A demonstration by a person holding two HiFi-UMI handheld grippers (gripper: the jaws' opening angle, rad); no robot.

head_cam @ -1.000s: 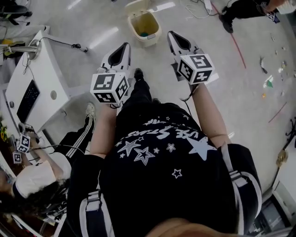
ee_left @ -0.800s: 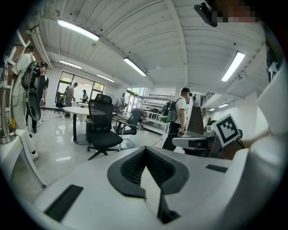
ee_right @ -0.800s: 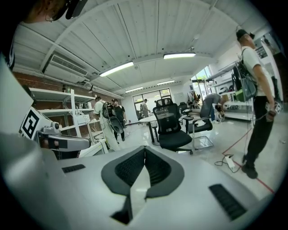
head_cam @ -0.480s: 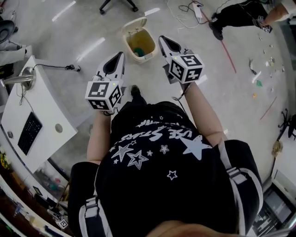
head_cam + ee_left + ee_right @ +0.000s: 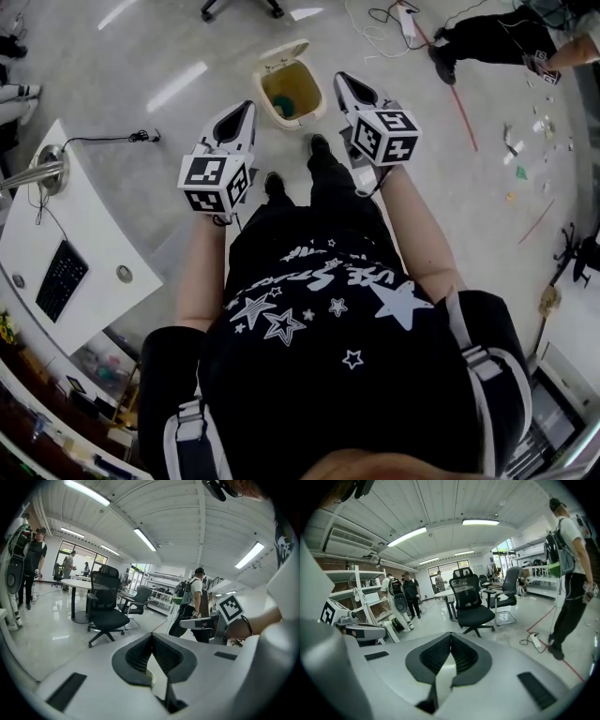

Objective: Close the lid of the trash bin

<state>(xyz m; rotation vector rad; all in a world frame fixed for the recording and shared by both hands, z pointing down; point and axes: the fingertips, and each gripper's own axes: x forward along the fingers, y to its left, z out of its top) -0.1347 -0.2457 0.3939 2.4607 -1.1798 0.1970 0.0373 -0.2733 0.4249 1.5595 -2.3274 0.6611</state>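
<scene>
A cream trash bin (image 5: 305,111) stands on the grey floor straight ahead in the head view. Its lid (image 5: 281,52) is tipped up at the far side and the inside shows, with something teal at the bottom. My left gripper (image 5: 247,107) is held in the air to the bin's left and nearer to me, apart from it. My right gripper (image 5: 340,79) hangs just right of the bin's rim. In the gripper views both pairs of jaws, the left gripper (image 5: 151,635) and the right gripper (image 5: 450,634), meet at the tips with nothing between them. Neither gripper view shows the bin clearly.
A white desk (image 5: 89,225) with a keyboard (image 5: 61,272) stands at the left. The holder's shoes (image 5: 319,146) are just short of the bin. A person (image 5: 487,37) crouches at the far right beside a red floor line (image 5: 461,105). Black office chairs (image 5: 472,603) stand further off.
The holder has walked toward the bin and one foot has stepped forward. The bin now lies closer, between the two gripper tips. Both grippers stay shut.
</scene>
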